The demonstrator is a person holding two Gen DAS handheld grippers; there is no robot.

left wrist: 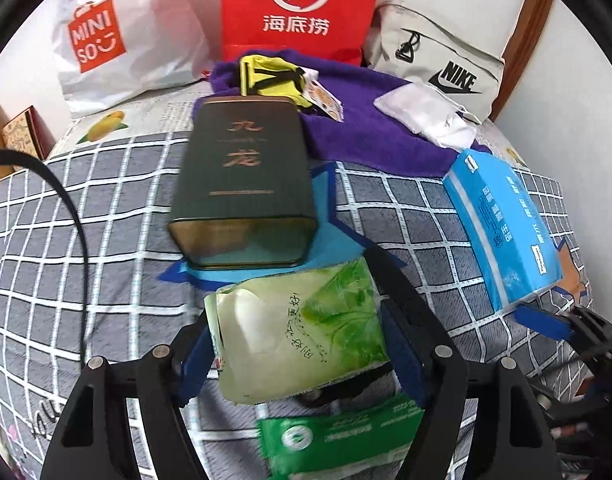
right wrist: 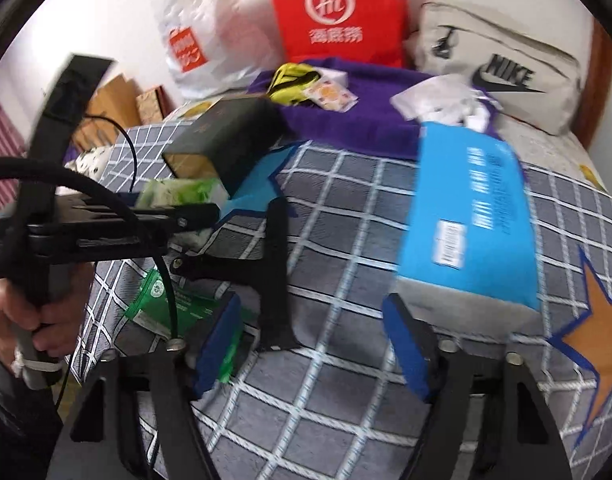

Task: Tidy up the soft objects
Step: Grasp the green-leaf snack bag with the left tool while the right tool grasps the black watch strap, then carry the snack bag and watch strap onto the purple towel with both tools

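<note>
A light green tissue pack (left wrist: 301, 328) is clamped in the left gripper (left wrist: 301, 344) above a checked bed cover (left wrist: 105, 208), while the right gripper (right wrist: 314, 344) is held apart over bare cover

Nearest the left gripper, a dark green pack (left wrist: 338, 440) is seen lying flat beneath the held one, whose sides are pressed by both blue pads (left wrist: 402, 352); just past its far edge a dark tin (left wrist: 245, 184) is laid on its side. Nothing is gripped between the right gripper's fingers, and the near edge of a blue tissue pack (right wrist: 470, 220) is found just beyond its right pad (right wrist: 410, 356). Open cover is left between tin and blue pack. Farther back a purple towel (left wrist: 366, 136) is spread, with a yellow pouch (left wrist: 273, 80) and white cloth (left wrist: 430, 116) on it; a red bag (left wrist: 301, 8), white bag (left wrist: 117, 40) and grey bag (left wrist: 438, 60) are lined along the wall
</note>
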